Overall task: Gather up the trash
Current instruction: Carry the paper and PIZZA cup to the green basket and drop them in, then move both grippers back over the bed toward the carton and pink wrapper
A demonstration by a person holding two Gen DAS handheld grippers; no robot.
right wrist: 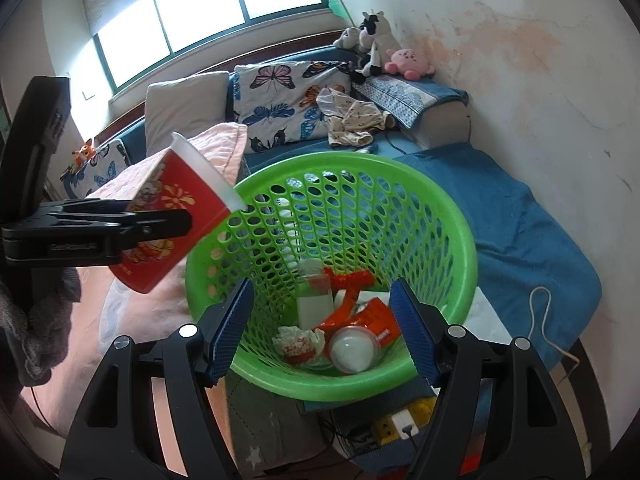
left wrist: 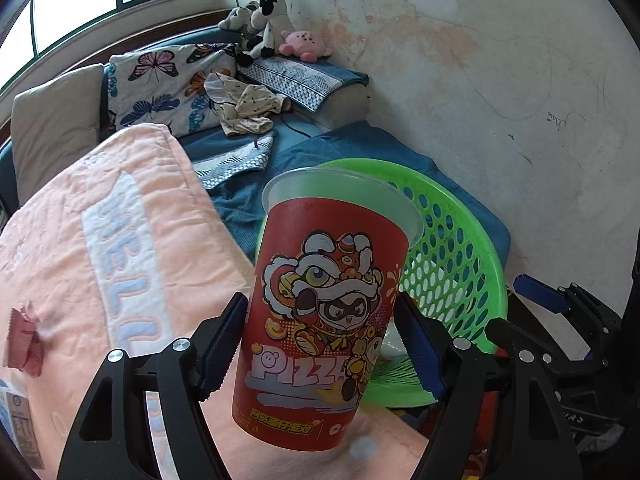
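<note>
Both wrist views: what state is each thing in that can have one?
Red cup: lidded, tilted, held beside the basket, not yet in.
Left gripper: shut on the red cup.
Right gripper: open, empty, above the basket.
Green basket: upright, partly filled with trash.
Bottle: lying inside the basket.

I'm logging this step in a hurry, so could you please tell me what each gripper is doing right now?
Left gripper: closed on the red cup.
Right gripper: open and empty, over the green basket.
</note>
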